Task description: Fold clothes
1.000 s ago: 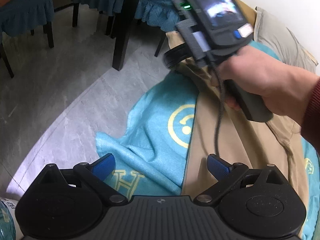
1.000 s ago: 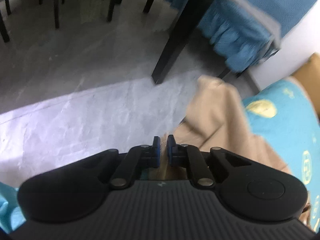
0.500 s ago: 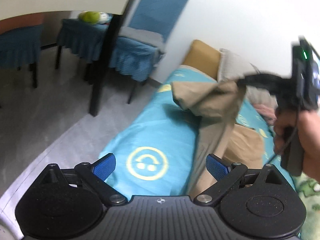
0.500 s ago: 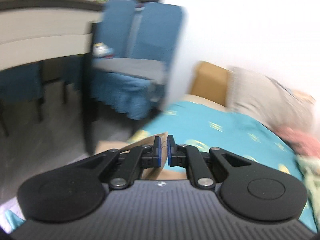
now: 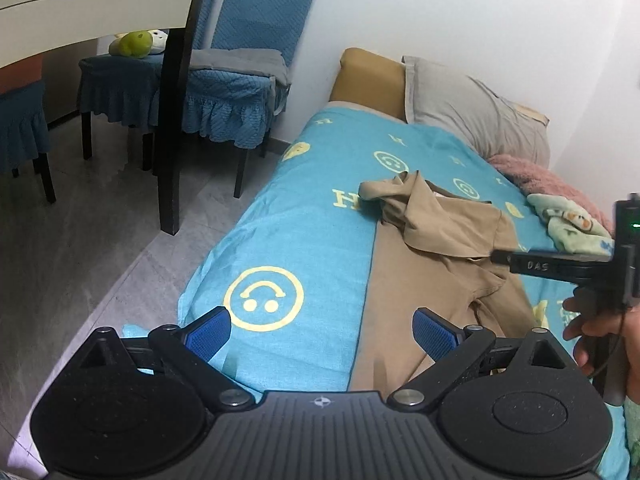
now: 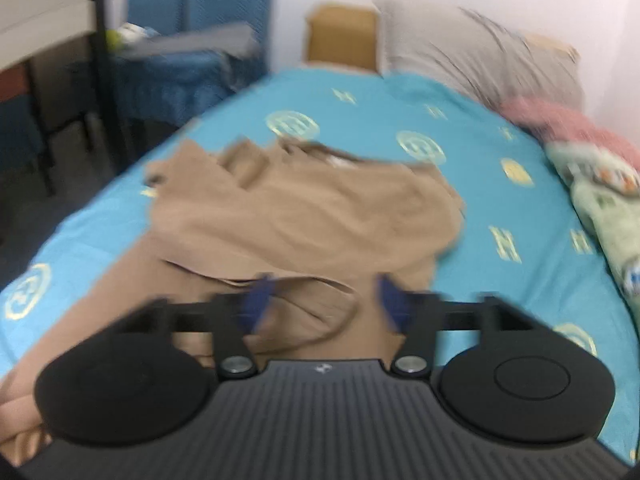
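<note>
On the bed, across its turquoise sheet printed with yellow smiley faces and letters (image 5: 320,216), we are looking at a tan fabric garment (image 5: 432,236) that is lying spread along the middle, its far part folded back over itself into a loose, rumpled layer with one end bunching toward the sheet's left side. We are holding the left hand-held gripper (image 5: 322,330) low over the near edge of the bed, its blue-padded fingers (image 5: 208,330) standing wide apart and gripping nothing; one finger is hanging over the sheet near a large smiley print, the other over the near stretch of the garment. We are holding the right hand-held gripper (image 6: 322,302) just above the garment's folded part, and its blurred blue fingers are also spread apart with cloth showing between them but nothing pinched. In the left wrist view this second tool is reaching in from the right, a hand (image 5: 600,340) wrapping its handle. Beyond the garment a grey pillow (image 5: 472,112) is leaning at the head of the bed, with a pink fluffy blanket (image 5: 548,180) and a pale green patterned cloth (image 5: 568,220) lying beside it. Left of the bed, blue-covered chairs (image 5: 240,60) are standing on the grey floor by a dark-legged surface (image 5: 100,12).
</note>
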Tool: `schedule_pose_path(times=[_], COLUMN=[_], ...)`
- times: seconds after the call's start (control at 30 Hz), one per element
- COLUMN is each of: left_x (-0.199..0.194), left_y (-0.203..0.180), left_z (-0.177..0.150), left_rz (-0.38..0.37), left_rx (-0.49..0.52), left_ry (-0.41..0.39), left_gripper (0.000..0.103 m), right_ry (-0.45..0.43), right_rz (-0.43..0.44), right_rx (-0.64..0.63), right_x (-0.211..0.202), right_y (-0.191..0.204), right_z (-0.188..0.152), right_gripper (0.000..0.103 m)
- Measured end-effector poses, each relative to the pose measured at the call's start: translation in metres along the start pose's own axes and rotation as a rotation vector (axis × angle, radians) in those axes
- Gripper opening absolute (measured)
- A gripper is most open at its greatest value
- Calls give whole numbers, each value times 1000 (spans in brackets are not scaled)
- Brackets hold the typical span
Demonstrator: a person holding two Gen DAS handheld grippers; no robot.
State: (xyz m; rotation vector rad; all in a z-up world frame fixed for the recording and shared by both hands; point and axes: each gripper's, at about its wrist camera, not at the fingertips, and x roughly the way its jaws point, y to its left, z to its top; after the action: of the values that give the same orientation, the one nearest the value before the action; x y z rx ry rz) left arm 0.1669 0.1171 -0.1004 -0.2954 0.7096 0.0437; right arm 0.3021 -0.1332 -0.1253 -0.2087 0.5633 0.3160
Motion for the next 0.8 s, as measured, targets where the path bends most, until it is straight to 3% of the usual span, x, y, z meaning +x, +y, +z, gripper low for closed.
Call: schedule_pose_path(times=[0.07, 0.3, 0.37, 0.4, 0.43, 0.5, 0.67, 0.8], left_x=[4, 15, 18, 19, 20, 21, 19, 16], left_y=[0, 8, 11, 12, 13, 14, 13, 9], left_z=[1, 1, 0, 0, 0, 0, 0, -3], left_rz=[1, 12, 17, 19, 20, 22, -6, -30], left_rx=[-4, -25, -30, -31, -33, -36, -46, -32], left_ry=[9, 36, 45, 47, 50, 55, 53, 43], left_gripper=[99, 99, 99, 99, 99, 99, 99, 99], right_ry=[-2, 5, 37, 60, 80, 97, -79, -141], right_rz=[26, 158, 159, 138, 113, 77, 146, 98], right_rx=[-17, -224, -267, -283, -284, -239, 51, 255], right_x=[-3, 28, 47, 57, 66, 75, 51, 51], right_y=[-2, 57, 70, 75, 76, 72, 25, -21], right_z=[-8, -4, -3, -2, 0, 5, 21, 29], right_gripper=[85, 84, 76, 63, 42, 13, 8, 8])
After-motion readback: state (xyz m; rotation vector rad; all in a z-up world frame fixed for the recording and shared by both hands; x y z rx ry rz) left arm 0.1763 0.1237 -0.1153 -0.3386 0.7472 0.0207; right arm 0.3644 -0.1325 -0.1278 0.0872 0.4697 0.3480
